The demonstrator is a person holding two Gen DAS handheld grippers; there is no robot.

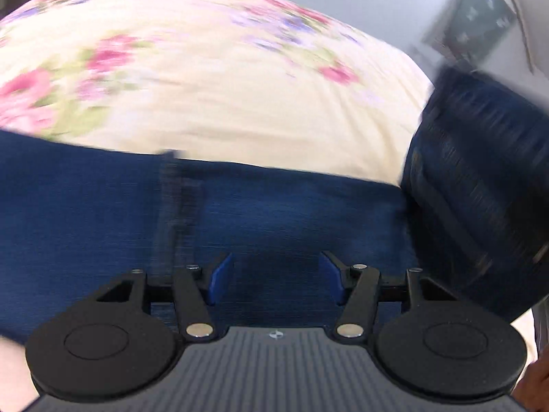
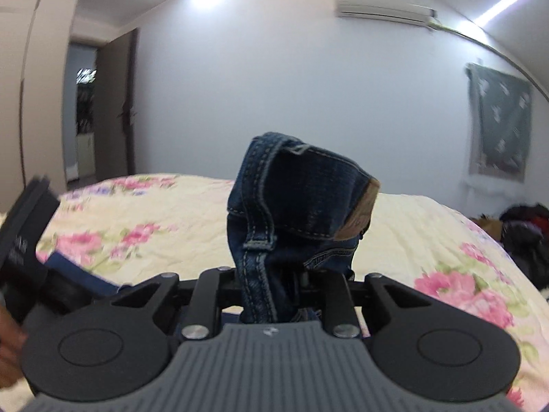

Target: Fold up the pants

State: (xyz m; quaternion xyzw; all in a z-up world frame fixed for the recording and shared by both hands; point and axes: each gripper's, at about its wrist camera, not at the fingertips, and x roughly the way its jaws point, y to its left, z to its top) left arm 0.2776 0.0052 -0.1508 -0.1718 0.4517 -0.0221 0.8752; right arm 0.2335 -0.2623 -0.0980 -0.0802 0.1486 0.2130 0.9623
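Denim everywhere right now. The pants (image 2: 295,206) are split between my two views: my right gripper (image 2: 274,285) is clamped tight on the waistband end, so a bunched hunk with a belt loop and the brown leather patch (image 2: 360,213) sticks up in front of that camera, lifted off the bed. Rest of the jeans (image 1: 240,226) lie flat across the floral bedsheet (image 1: 206,68) under my left gripper (image 1: 274,278), whose blue pads (image 1: 219,274) stand apart with nothing pinched between them, just hovering above the fabric. Behind it all: white wall, air conditioner (image 2: 384,8) up high, dark cloth hanging (image 2: 497,120) on the right.
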